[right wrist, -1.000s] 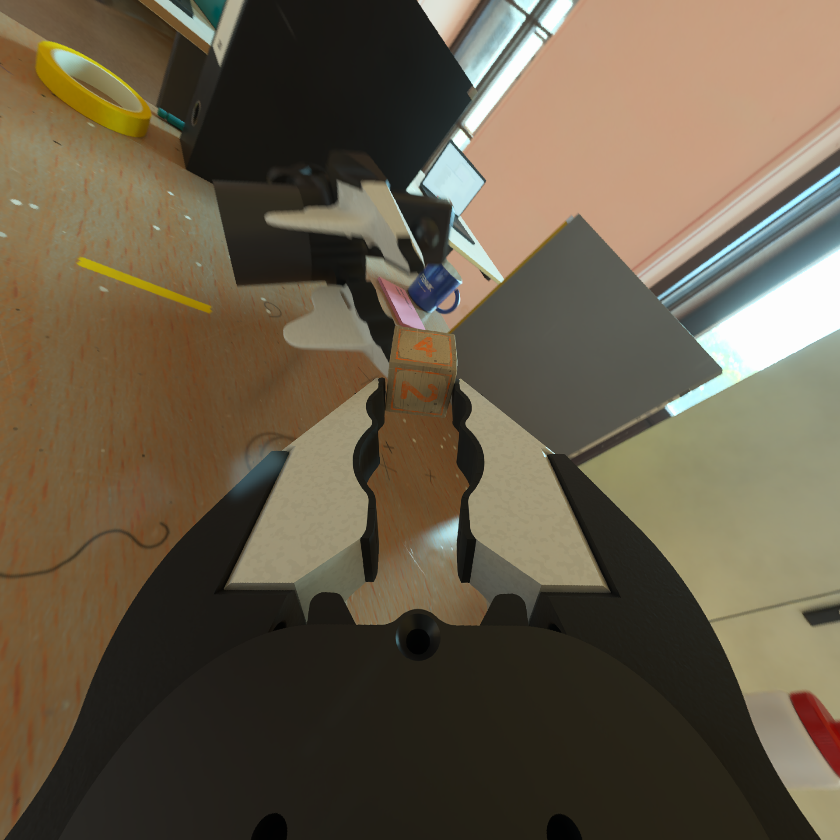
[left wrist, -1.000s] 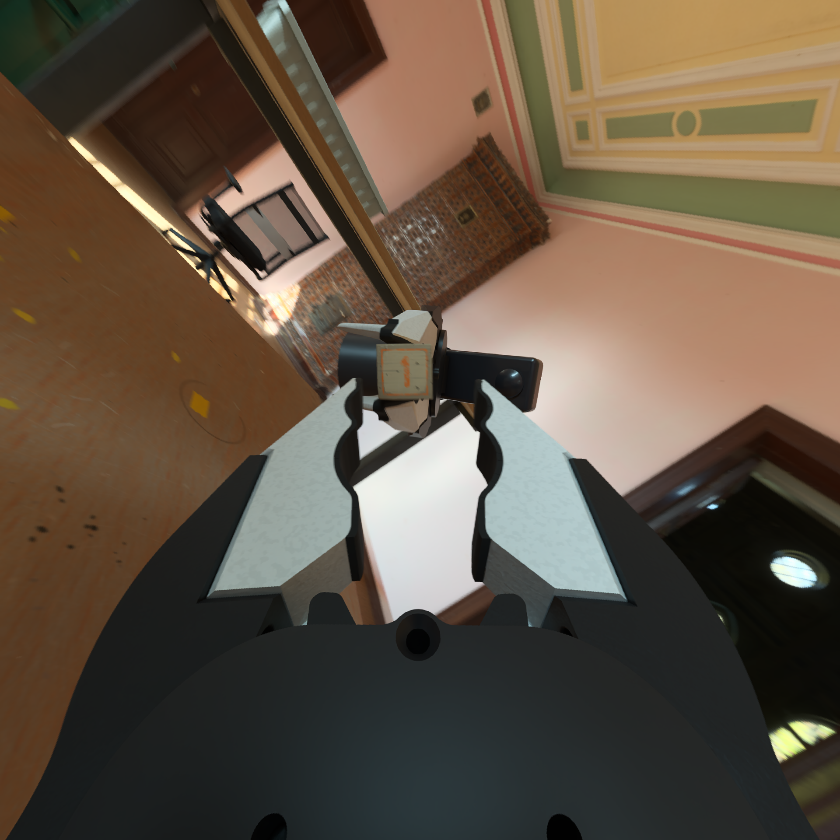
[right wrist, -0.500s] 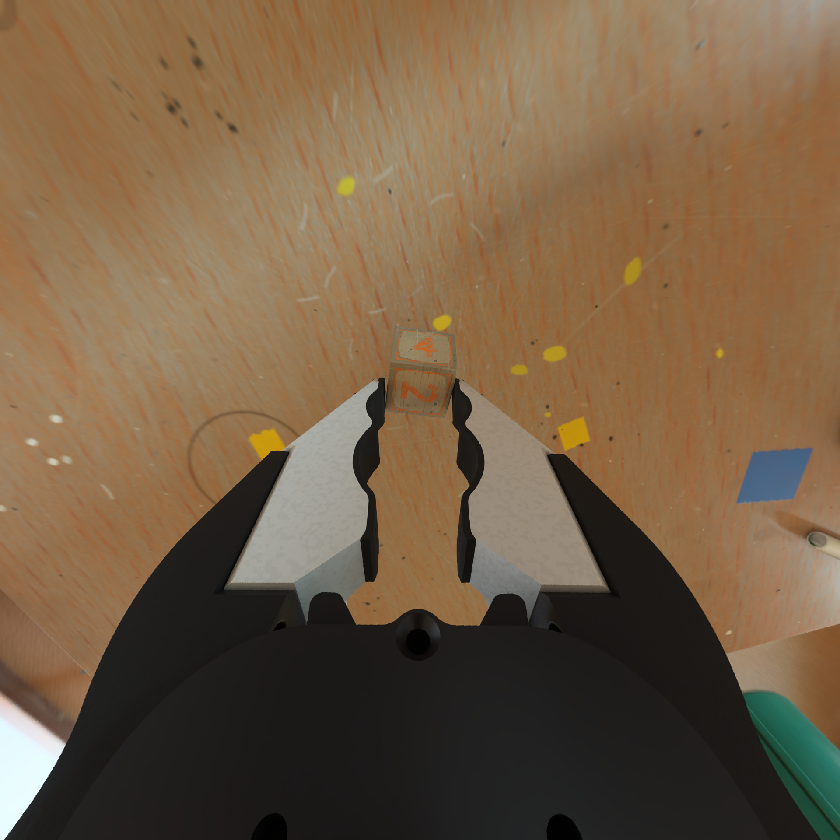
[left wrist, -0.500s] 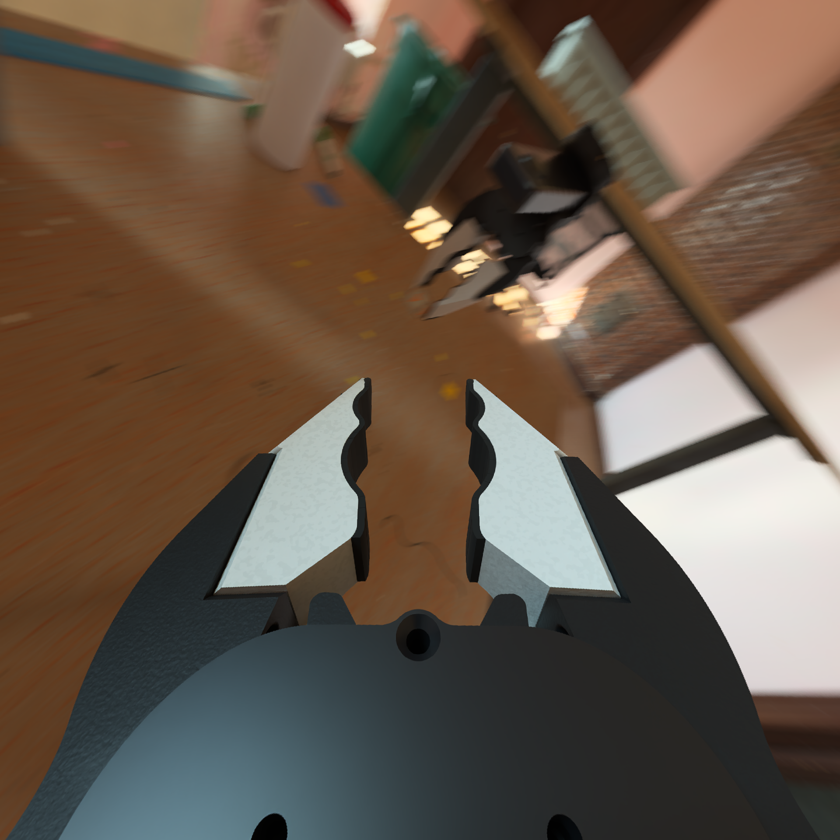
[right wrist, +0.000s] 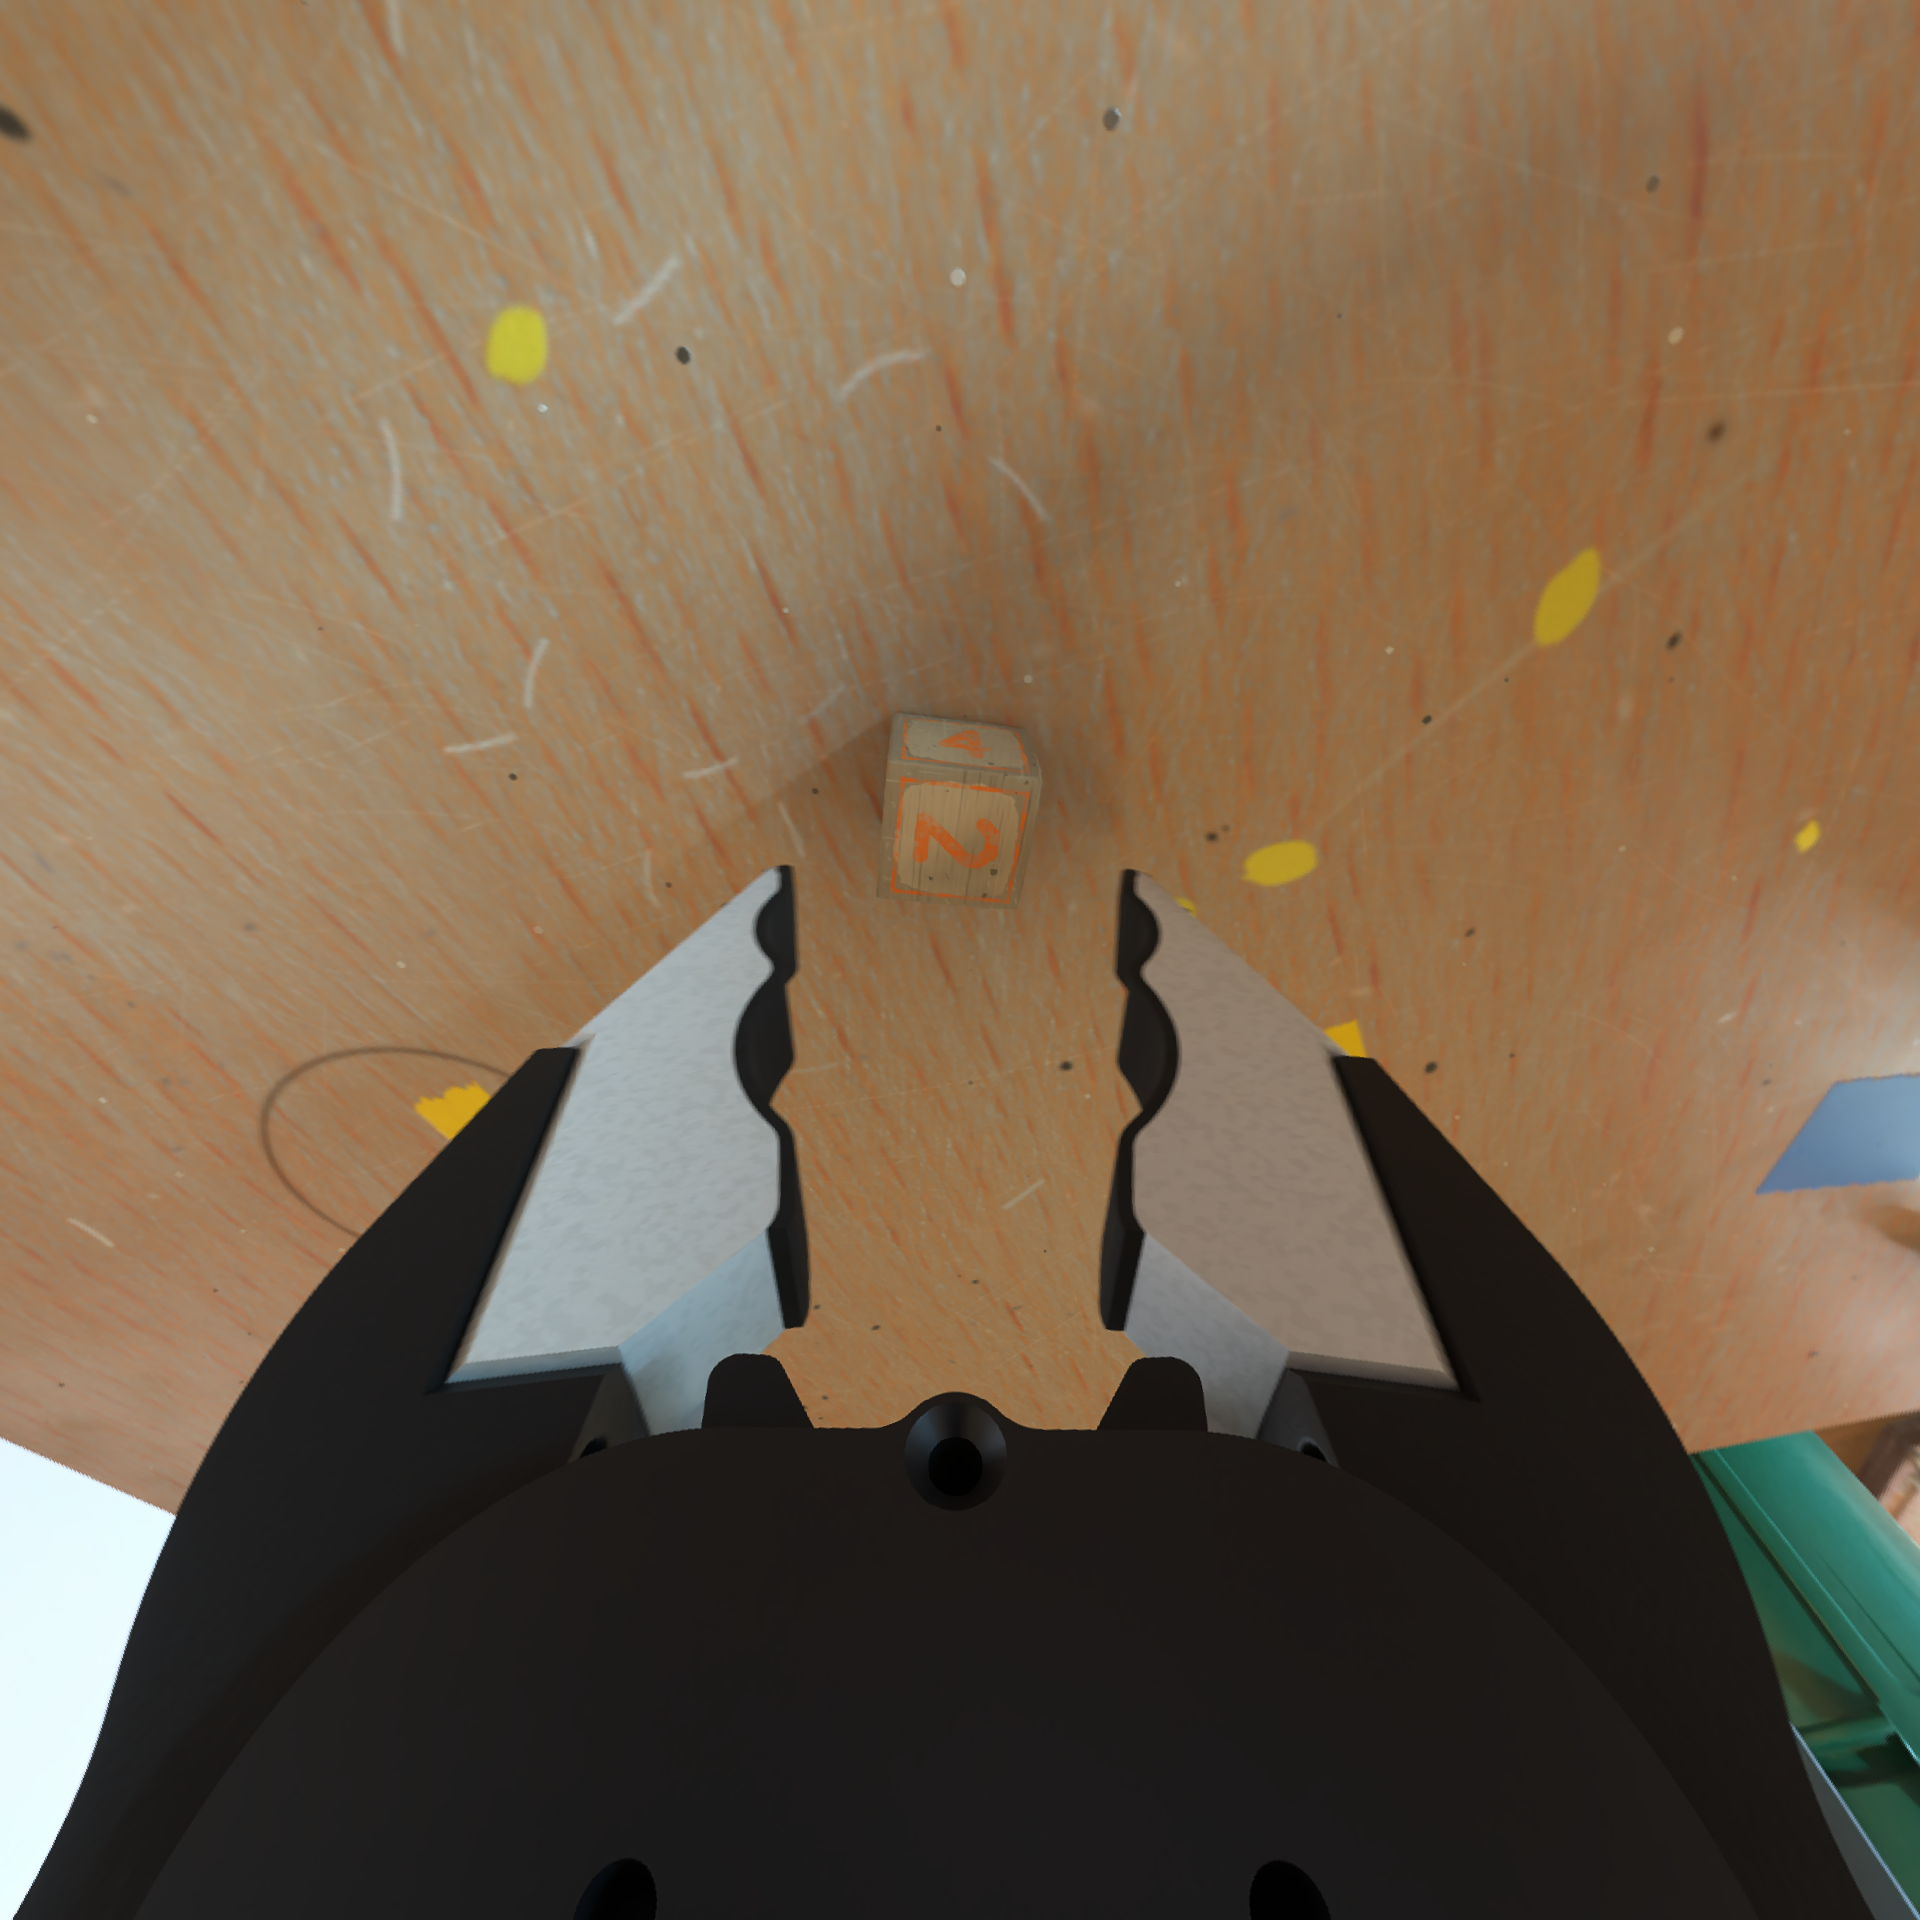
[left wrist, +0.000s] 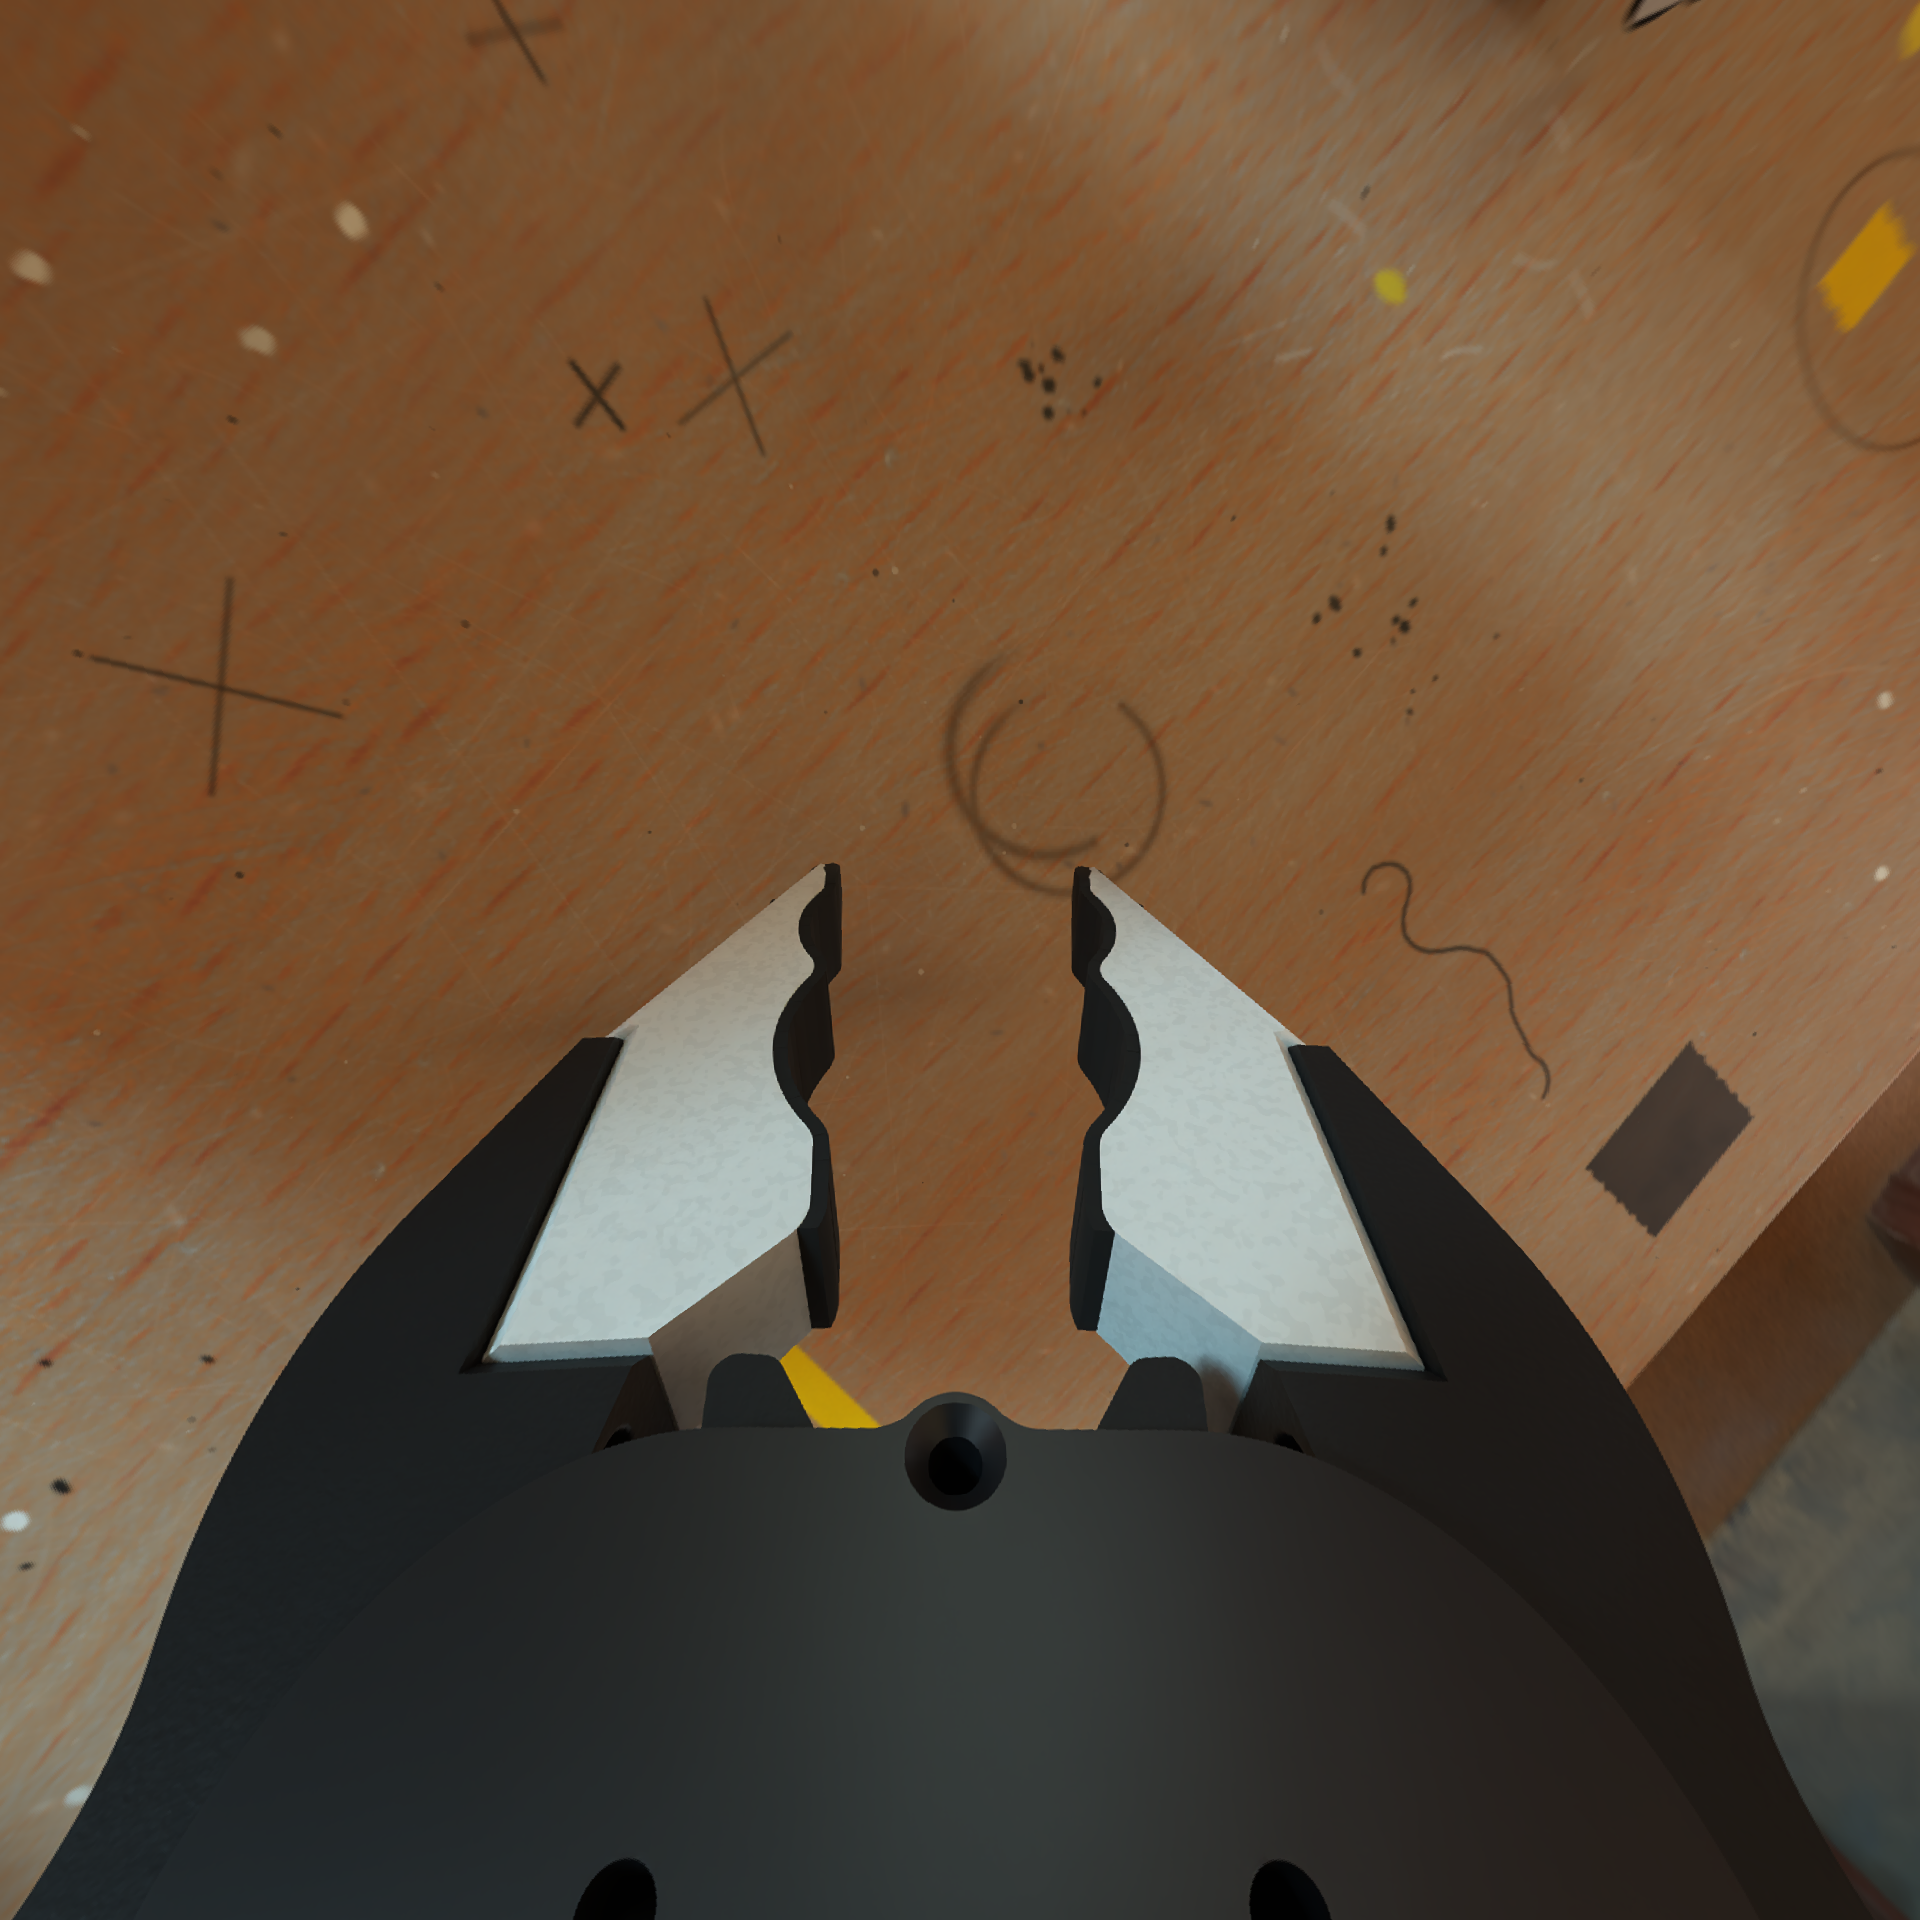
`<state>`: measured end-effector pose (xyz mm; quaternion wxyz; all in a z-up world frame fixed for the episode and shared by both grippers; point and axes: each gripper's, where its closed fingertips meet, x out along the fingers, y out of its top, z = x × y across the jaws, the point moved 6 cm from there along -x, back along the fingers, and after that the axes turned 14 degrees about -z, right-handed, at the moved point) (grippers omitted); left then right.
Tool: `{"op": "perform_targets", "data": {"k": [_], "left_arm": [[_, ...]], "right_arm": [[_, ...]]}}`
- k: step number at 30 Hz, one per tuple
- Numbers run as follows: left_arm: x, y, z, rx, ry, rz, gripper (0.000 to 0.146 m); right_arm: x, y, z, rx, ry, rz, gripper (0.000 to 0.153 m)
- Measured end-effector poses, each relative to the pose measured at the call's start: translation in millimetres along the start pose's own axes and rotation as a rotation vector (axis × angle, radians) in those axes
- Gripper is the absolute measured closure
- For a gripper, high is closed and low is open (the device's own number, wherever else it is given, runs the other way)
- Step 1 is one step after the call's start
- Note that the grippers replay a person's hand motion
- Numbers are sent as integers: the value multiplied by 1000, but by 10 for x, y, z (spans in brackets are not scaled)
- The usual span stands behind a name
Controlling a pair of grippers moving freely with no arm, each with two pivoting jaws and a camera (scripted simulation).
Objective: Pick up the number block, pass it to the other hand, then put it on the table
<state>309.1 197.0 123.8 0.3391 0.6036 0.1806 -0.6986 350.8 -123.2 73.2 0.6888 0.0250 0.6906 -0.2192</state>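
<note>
The number block, a small wooden cube with orange markings, sits on the wooden table in the right wrist view, just beyond my fingertips. My right gripper is open and empty, its jaws wider than the block and apart from it, pointing down at the table. My left gripper is open and empty, pointing down at a bare part of the table with pencil marks. The block does not show in the left wrist view.
Yellow spots and a blue patch mark the table near the block. A green object lies past the table edge at lower right. In the left wrist view a dark tape piece lies near the table edge.
My right gripper has opened and let go of the block, which now rests on the table. My left gripper has swung down to face the table.
</note>
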Motion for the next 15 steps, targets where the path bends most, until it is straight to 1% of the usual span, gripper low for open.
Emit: {"op": "perform_targets", "data": {"k": [1, 2, 4, 9, 12, 15], "left_arm": [[38, 42, 5, -1, 4, -41, 102], [72, 83, 19, 0, 1, -73, 102], [131, 158, 56, 5, -3, -120, 102], [255, 267, 152, 24, 19, -218, 101], [326, 289, 151, -78, -2, -257, 99], [362, 277, 159, -178, 12, -234, 99]], "right_arm": [[0, -6, 5, 8, -11, -1, 81], [-18, -18, 8, 18, -19, 17, 78], [-105, -69, 14, 47, -28, 72, 77], [-445, -228, -54, 105, -145, 256, 79], [-582, -278, -150, 114, -209, 335, 84], [-634, -284, -234, 107, -244, 388, 86]]}}
